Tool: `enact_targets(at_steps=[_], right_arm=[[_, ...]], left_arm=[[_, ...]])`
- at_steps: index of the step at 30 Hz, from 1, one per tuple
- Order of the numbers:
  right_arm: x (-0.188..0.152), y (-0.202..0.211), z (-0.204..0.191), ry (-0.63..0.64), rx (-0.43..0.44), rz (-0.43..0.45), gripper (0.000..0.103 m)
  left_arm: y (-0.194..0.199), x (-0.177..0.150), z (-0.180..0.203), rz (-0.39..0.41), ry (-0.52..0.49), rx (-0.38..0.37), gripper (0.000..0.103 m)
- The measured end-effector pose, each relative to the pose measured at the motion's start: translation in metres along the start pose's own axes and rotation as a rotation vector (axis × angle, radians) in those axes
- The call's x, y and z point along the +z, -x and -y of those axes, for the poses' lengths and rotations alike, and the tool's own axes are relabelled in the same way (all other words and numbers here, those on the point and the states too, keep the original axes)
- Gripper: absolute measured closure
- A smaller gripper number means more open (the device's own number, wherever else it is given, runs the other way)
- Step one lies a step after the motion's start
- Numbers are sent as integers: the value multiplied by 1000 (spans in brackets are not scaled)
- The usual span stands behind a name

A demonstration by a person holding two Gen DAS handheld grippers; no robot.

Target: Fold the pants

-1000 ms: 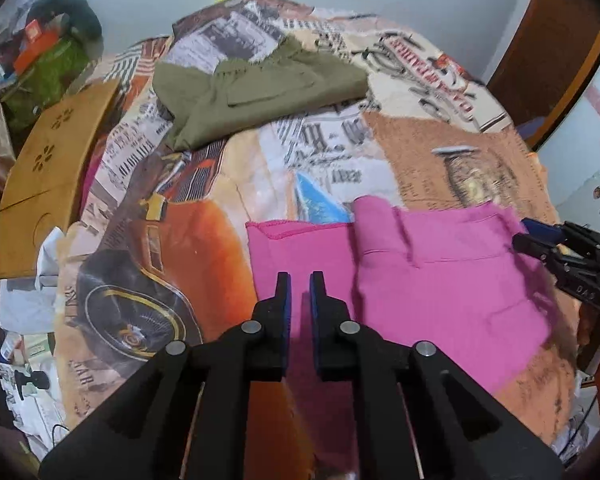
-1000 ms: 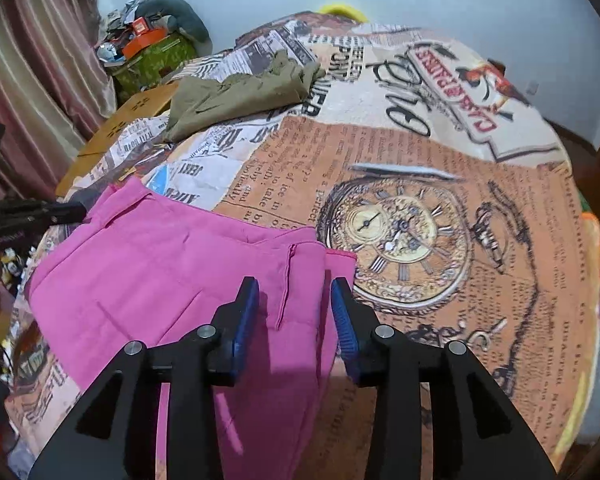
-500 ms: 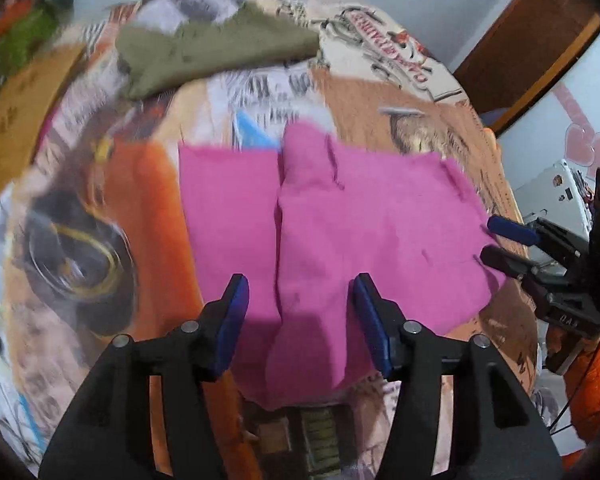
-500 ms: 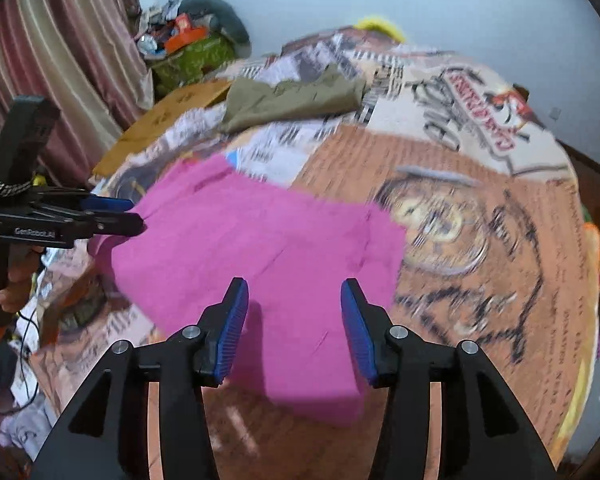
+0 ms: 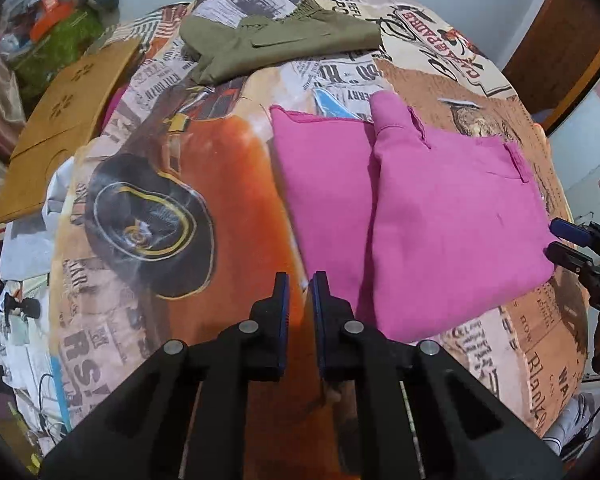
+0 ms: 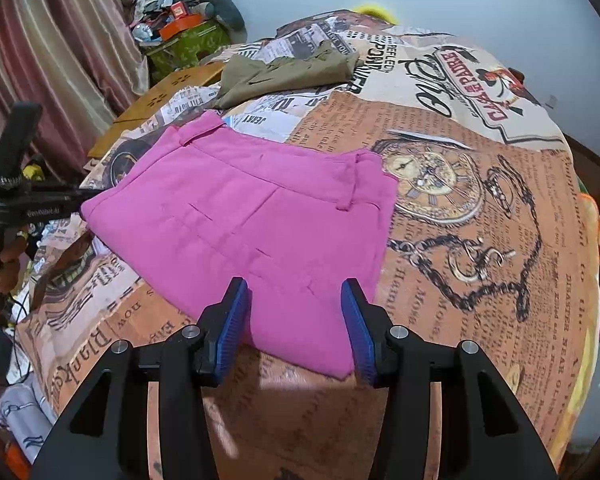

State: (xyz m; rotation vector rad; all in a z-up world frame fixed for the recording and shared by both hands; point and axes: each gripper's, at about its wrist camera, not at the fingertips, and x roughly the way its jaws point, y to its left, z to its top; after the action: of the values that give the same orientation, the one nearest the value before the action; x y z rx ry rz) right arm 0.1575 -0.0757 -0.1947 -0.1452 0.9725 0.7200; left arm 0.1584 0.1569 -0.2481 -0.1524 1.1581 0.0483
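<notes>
The pink pants [image 5: 452, 216] lie folded flat on the printed bedspread [image 5: 220, 184], one layer overlapping another. My left gripper [image 5: 300, 280] hovers over the orange print just off the pants' left edge. Its jaws are closing to a narrow gap with nothing between them. In the right wrist view the pink pants [image 6: 260, 216] fill the middle, waistband loops towards the far side. My right gripper [image 6: 294, 292] stands open above their near edge, with its pads clear of the cloth. Each gripper shows in the other's view: the right gripper [image 5: 560, 240] and the left gripper [image 6: 72, 200].
Folded olive pants [image 5: 284, 40] rest at the far end of the bed. A wooden board [image 5: 60, 120] leans off the left side, with clutter and a green bag [image 6: 184, 44] behind it. A striped curtain [image 6: 52, 60] hangs at left. Cables and papers lie on the floor.
The left gripper opened over the pants half a second ago, then closed and shifted left off their edge. The right gripper spread wider and drew back; the pants now lie flat.
</notes>
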Motion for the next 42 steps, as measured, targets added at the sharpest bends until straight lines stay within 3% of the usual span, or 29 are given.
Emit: enact_targets(at_steps=[6, 10, 11, 15, 21, 27, 32, 35, 42], right_arm=[[8, 16, -6, -4, 1, 43, 58], [13, 19, -14, -4, 9, 77, 58], [13, 15, -16, 4, 16, 62, 58], [1, -14, -20, 31, 8, -37, 58], [-4, -10, -22, 38, -3, -26, 58], [2, 8, -11, -7, 2, 12, 58], [12, 19, 8, -53, -10, 45, 58], [15, 14, 19, -67, -51, 45, 44], [12, -10, 35, -96, -41, -7, 43]], left_arm=[[27, 16, 14, 74, 0, -84, 86], [31, 16, 50, 83, -80, -179, 56], [26, 13, 61, 75, -108, -190, 56], [3, 0, 81, 45, -146, -145, 49], [-4, -2, 71, 33, -87, -178, 45], [20, 6, 66, 90, -97, -123, 45], [24, 21, 39, 114, -45, -84, 40], [17, 25, 24, 114, -7, -38, 30], [-4, 25, 12, 59, 38, -71, 30]])
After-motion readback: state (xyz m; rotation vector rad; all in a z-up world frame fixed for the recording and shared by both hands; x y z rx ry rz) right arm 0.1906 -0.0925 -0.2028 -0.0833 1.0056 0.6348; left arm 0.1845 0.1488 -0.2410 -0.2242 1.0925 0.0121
